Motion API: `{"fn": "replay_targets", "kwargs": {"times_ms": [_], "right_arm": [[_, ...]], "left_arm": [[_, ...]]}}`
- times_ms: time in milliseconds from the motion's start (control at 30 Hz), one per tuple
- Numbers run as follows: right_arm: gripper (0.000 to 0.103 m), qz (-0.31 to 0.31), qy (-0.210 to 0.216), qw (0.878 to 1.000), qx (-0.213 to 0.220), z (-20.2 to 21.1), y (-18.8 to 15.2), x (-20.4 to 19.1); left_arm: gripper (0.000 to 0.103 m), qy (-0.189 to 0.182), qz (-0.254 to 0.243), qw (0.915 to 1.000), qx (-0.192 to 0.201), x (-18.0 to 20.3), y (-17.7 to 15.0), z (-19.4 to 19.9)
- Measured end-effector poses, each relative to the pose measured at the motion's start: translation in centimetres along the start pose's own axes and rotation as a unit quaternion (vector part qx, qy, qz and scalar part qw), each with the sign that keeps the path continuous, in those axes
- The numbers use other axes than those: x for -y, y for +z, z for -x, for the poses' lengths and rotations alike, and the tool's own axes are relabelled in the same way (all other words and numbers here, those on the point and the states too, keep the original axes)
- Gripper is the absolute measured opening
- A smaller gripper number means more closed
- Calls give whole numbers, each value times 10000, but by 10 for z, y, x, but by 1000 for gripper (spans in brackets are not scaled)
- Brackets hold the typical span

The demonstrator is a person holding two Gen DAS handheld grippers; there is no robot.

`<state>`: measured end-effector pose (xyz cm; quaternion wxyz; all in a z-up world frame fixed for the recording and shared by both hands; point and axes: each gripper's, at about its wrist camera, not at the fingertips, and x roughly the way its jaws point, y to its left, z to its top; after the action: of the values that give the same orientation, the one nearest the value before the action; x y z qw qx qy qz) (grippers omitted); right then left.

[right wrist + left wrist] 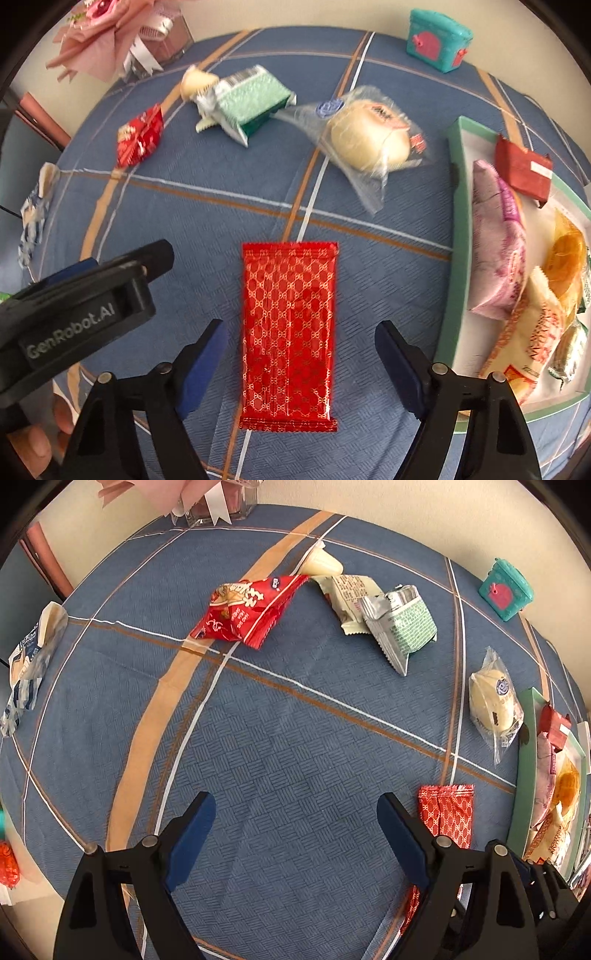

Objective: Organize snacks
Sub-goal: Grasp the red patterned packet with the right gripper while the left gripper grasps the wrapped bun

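One target: red patterned wrapper [289,334] lies flat on the bench [229,206], near the front edge, just left of the green tray [455,229].
Position to right tool: right tool [301,363] hangs over the wrapper, which sits between its spread fingers, neither pad touching it.
Long axis: runs along the tool's pointing line, so the fingers face the wrapper's long sides.
Nearer hand: right; left tool [295,834] is spread and empty over bare cloth, with the wrapper just outside its right finger.
Loose snacks on bench: seven by my count, including the target.
Tray contents: about five packets, overlapping, count uncertain.
Next step, judged: close across the wrapper's width, then carry it to the tray.
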<state>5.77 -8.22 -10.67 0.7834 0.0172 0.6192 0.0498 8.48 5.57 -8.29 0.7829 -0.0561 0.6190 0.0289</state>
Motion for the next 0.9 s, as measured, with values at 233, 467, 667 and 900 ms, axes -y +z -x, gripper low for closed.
{"fn": "replay_targets", "kwargs": {"times_ms": [233,467,667,900], "right_arm": [[74,210,-280,9992,-182,-15,-2,-12],[52,-8,-344,9993,-134,-12,0,-2],[48,-118,-217,9997,-43,-2,4,7],[47,-425,-104,9981,439,36,21,36]], "left_arm": [[90,-21,-6,10000,-43,-1,-2,-6],[90,-22,-37,10000,-19,8,-2,-9],[90,-58,-38,10000,57,17,4,-4],[90,-198,-46,9992,342,34,18,12]]}}
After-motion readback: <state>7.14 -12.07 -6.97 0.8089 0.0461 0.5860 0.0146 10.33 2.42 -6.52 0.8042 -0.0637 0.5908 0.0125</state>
